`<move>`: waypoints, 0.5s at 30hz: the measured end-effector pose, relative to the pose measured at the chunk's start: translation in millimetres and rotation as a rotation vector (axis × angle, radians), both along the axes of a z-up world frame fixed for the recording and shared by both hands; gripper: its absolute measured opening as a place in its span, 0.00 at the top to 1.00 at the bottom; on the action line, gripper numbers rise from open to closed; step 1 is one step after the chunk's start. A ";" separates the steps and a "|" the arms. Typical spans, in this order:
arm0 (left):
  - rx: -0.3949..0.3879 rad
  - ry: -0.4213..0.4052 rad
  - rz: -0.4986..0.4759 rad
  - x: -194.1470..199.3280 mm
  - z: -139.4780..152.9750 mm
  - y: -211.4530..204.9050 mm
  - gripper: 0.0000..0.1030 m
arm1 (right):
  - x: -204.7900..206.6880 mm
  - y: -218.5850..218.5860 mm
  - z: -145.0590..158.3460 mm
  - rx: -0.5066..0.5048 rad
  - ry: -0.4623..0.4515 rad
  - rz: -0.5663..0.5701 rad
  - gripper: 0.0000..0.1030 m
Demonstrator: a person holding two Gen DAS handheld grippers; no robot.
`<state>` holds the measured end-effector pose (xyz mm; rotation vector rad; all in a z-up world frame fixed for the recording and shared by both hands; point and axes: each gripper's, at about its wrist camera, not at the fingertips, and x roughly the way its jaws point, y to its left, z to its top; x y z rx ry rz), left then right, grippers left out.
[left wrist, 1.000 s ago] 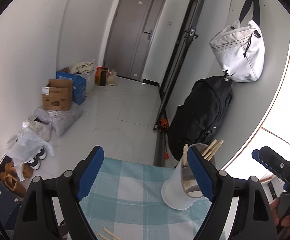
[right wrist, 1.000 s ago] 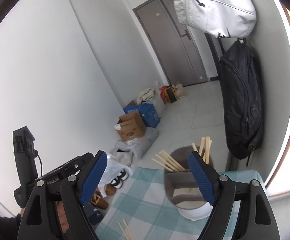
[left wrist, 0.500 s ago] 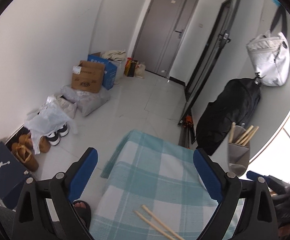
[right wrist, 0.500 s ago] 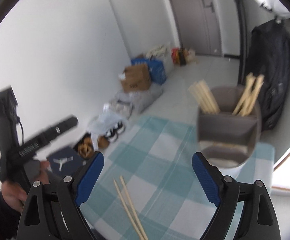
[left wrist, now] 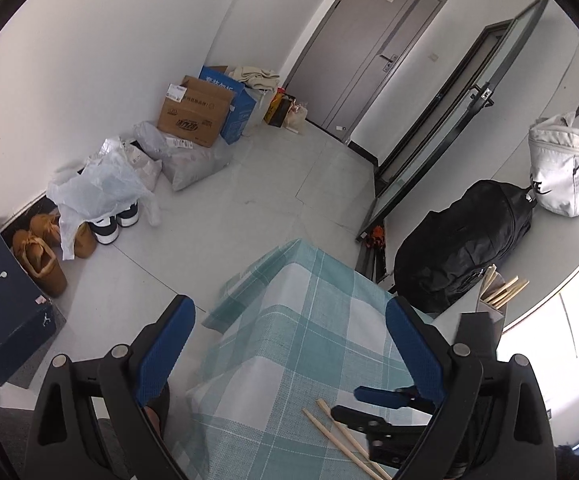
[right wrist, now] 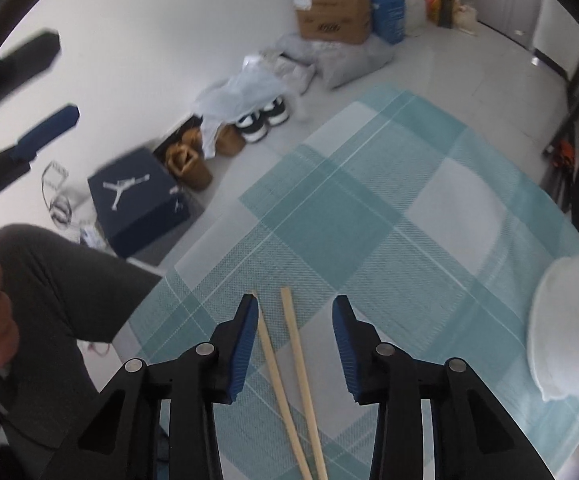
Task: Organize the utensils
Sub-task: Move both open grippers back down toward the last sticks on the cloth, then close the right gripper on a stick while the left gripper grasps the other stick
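Chopsticks (right wrist: 289, 364), two of them, lie side by side on the checked bench (right wrist: 369, 208), between the spread fingers of the right gripper (right wrist: 294, 308), nearer its left finger and not clamped. The left gripper (left wrist: 289, 320) hovers with fingers wide apart, nothing between them. A holder (left wrist: 489, 300) with more sticks stands beyond its right finger.

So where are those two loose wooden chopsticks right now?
The chopsticks lie side by side on the checked tablecloth, between the open fingers of the right gripper, with the white holder off to their right.
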<state>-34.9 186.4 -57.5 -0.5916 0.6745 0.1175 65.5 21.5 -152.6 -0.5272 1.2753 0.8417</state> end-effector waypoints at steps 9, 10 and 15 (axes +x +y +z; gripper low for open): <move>-0.092 0.045 0.028 -5.5 -12.4 21.5 0.09 | -7.0 30.1 -21.0 -0.164 -0.032 0.109 0.79; -0.104 0.049 0.032 -5.6 -13.5 22.9 0.09 | -7.6 31.7 -21.2 -0.174 -0.035 0.112 0.80; -0.118 0.056 0.046 -6.2 -14.3 27.3 0.09 | -14.5 34.9 -20.7 -0.212 -0.073 0.151 0.83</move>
